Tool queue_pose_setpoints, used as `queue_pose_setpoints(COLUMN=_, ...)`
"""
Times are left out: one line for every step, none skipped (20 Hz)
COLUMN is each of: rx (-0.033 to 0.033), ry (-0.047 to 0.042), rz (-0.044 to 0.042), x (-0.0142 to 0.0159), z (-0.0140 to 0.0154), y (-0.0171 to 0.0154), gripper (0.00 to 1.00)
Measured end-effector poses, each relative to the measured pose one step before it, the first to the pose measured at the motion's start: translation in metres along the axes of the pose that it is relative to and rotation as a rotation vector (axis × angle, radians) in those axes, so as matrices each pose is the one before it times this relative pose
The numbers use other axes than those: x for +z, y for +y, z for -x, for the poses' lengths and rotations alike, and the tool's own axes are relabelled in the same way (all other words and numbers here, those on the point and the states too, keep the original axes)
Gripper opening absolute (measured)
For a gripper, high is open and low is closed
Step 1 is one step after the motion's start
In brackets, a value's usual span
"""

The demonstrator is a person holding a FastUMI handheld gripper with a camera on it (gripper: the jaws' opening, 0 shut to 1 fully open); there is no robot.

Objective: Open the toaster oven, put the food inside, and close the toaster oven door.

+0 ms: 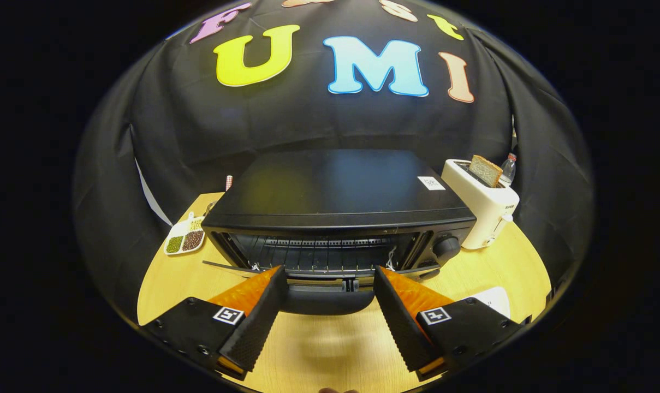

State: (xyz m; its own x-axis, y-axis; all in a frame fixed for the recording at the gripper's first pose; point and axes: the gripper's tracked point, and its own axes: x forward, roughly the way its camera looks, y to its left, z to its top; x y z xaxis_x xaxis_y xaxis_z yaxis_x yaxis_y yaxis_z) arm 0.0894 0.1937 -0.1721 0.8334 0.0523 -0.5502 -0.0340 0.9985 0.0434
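A black toaster oven (335, 191) stands on the wooden table (330, 349) straight ahead. Its door (226, 266) is swung down to about level, so the wire rack (319, 254) inside shows. The door's dark handle (330, 301) lies between my fingers, near their tips. My gripper (328, 273) is open wide, with a finger at each end of the handle; whether either touches it I cannot tell. The rack carries no food. A slice of toast (486, 170) sticks up out of a white pop-up toaster (482, 210) just right of the oven.
A small divided dish (185, 236) of beans and grains sits left of the oven. A plastic bottle (507, 167) stands behind the white toaster. Something flat and white (492, 299) lies by my right finger. Black cloth walls close in behind and to both sides.
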Motion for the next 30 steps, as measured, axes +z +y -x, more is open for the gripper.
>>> queue_pose_setpoints(rx=-0.00013, ry=0.00369, rz=0.00432, x=-0.00076, z=0.00127, y=-0.00014, gripper=1.00)
queue_pose_setpoints(rx=-0.00019, ry=0.00291, rz=0.00189, x=-0.00248, z=0.00102, y=-0.00055, gripper=1.00)
queue_pose_setpoints(rx=-0.00058, ry=0.00132, rz=0.00122, x=-0.00162, z=0.00116, y=0.00003, gripper=1.00)
queue_pose_setpoints(rx=-0.00140, ry=0.00279, rz=0.00233, x=-0.00347, z=0.00088, y=0.00026, gripper=1.00)
queue_pose_setpoints(rx=-0.00129, ry=0.00300, rz=-0.00106, x=-0.00169, z=0.00106, y=-0.00051, gripper=1.00)
queue_pose_setpoints(rx=0.00055, ry=0.00204, rz=-0.00524, x=-0.00290, z=0.00170, y=-0.00026, gripper=1.00)
queue_pose_setpoints(rx=0.00206, ry=0.00117, rz=-0.00125, x=-0.00138, z=0.00074, y=-0.00006, gripper=1.00)
queue_pose_setpoints(rx=0.00162, ry=0.00316, rz=0.00377, x=-0.00359, z=0.00113, y=0.00130, gripper=1.00)
queue_pose_setpoints(rx=0.00086, ry=0.00599, rz=0.00300, x=-0.00310, z=0.00142, y=-0.00003, gripper=1.00)
queue_pose_setpoints(rx=0.00001, ry=0.00691, rz=-0.00125, x=-0.00431, z=0.00146, y=-0.00096, gripper=1.00)
queue_pose_setpoints(rx=-0.00131, ry=0.00744, rz=-0.00418, x=-0.00377, z=0.00096, y=-0.00047, gripper=1.00)
queue_pose_setpoints(rx=-0.00106, ry=0.00875, rz=-0.00265, x=-0.00532, z=0.00137, y=0.00020, gripper=1.00)
queue_pose_setpoints(rx=-0.00149, ry=0.01431, rz=0.00347, x=-0.00546, z=0.00092, y=0.00008, gripper=1.00)
queue_pose_setpoints(rx=-0.00131, ry=0.01506, rz=0.01026, x=-0.00598, z=-0.00065, y=0.00001, gripper=1.00)
queue_pose_setpoints(rx=-0.00010, ry=0.02001, rz=0.00662, x=-0.00782, z=-0.00058, y=-0.00067, gripper=1.00)
queue_pose_setpoints(rx=-0.00043, ry=0.02884, rz=0.00076, x=-0.01313, z=0.00078, y=0.00035, gripper=1.00)
queue_pose_setpoints(rx=0.00367, ry=0.04423, rz=-0.00372, x=-0.01479, z=-0.00246, y=0.00044, gripper=1.00)
queue_pose_setpoints(rx=0.01923, ry=0.05846, rz=-0.00941, x=-0.02015, z=-0.00575, y=0.00215, gripper=1.00)
queue_pose_setpoints(rx=0.04346, ry=0.05396, rz=-0.01770, x=-0.01487, z=-0.00579, y=0.00645, gripper=1.00)
queue_pose_setpoints(rx=0.00012, ry=0.03195, rz=-0.01280, x=-0.01003, z=-0.00608, y=-0.00300, gripper=1.00)
queue_pose_setpoints(rx=-0.01545, ry=0.00017, rz=-0.00044, x=-0.00032, z=-0.00252, y=-0.00620, gripper=1.00)
queue_pose_setpoints(rx=-0.00755, ry=-0.01603, rz=0.00518, x=0.00186, z=-0.00024, y=-0.00461, gripper=0.99)
queue_pose_setpoints(rx=0.00157, ry=-0.00868, rz=0.00812, x=0.00066, z=0.00036, y=-0.00251, gripper=0.99)
queue_pose_setpoints(rx=0.00021, ry=0.00351, rz=0.00741, x=-0.00530, z=0.00330, y=-0.00077, gripper=0.98)
queue_pose_setpoints(rx=-0.00455, ry=0.00403, rz=-0.00037, x=-0.00202, z=0.00344, y=-0.00369, gripper=0.99)
queue_pose_setpoints(rx=-0.00628, ry=0.00087, rz=-0.00269, x=-0.00014, z=0.00468, y=-0.00518, gripper=0.99)
queue_pose_setpoints(rx=-0.00811, ry=-0.00241, rz=-0.00327, x=-0.00023, z=0.00489, y=-0.00679, gripper=0.99)
queue_pose_setpoints(rx=-0.00764, ry=-0.00075, rz=0.00102, x=-0.00340, z=0.00536, y=-0.00881, gripper=0.99)
queue_pose_setpoints(rx=-0.01005, ry=0.00458, rz=0.00780, x=-0.00144, z=0.00495, y=-0.01043, gripper=0.99)
queue_pose_setpoints(rx=-0.00527, ry=0.00208, rz=0.01395, x=-0.00204, z=0.00464, y=-0.01037, gripper=0.99)
